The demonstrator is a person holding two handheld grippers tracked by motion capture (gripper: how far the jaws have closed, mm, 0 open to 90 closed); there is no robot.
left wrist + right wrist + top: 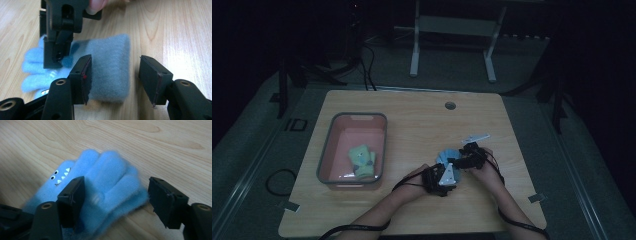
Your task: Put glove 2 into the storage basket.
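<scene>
Blue glove (446, 156) lies flat on the wooden surface (422, 125), lower centre-right of the high view, between the two grippers.

Left gripper (113, 72): jaws wide apart, holding nothing. In the left gripper view the glove's grey-blue cuff end sits between and just beyond the jaws, nearer the left jaw, which overlaps it; right jaw stands clear, w/ bare wood behind it. Glove's lighter blue fingers spread to the left-centre of that frame, partly behind the other gripper, which comes down from the upper left.

Right gripper (116, 200): jaws also wide, gripping nothing. In the right gripper view the glove (100, 192) fills the gap; its finger ends bulge up between the jaws, left jaw against the fabric, right jaw just beside the fuzzy edge. Cannot tell if that jaw touches.

Materials: glove is fleecy, soft-napped, rounded fingers. Small face on it, upper left of the right gripper view: two black-and-white eyes and a row of white triangular teeth. Jaws are black, blocky, w/ flat pads. Surface is pale wood grain, rounded corners.

High view, centre-left: pink bin (332, 150) w/ grey rim, holding a green glove (362, 160). Room is dim.
</scene>
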